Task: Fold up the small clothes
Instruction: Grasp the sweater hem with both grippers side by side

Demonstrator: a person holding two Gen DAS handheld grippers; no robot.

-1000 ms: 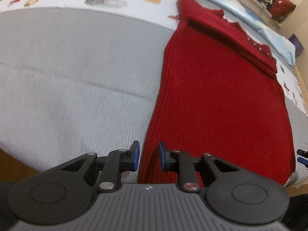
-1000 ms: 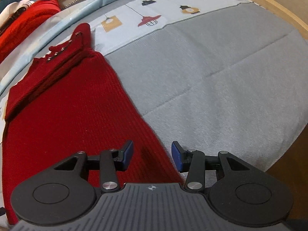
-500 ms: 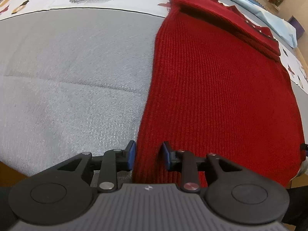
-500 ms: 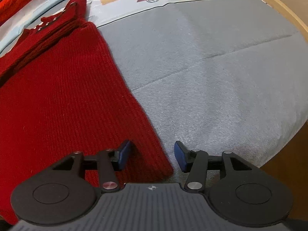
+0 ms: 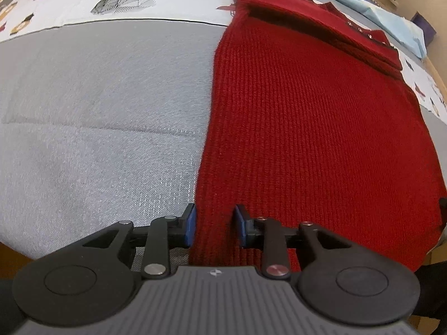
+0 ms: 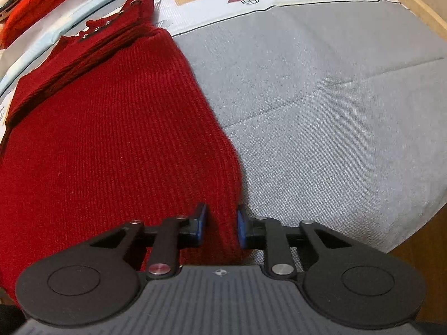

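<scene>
Red knit sweater: soft, limp, grippy. Your left gripper and right gripper, fingers parted, straddle hem corners; pinch there.

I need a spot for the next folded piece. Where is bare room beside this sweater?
Bare grey bedspread lies left of the red knitted sweater, up to the printed sheet; more grey lies right. The far end is crowded.

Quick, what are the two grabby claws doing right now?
Left gripper: open, straddling the red sweater hem corner.
Right gripper: open, straddling the other hem corner.
</scene>
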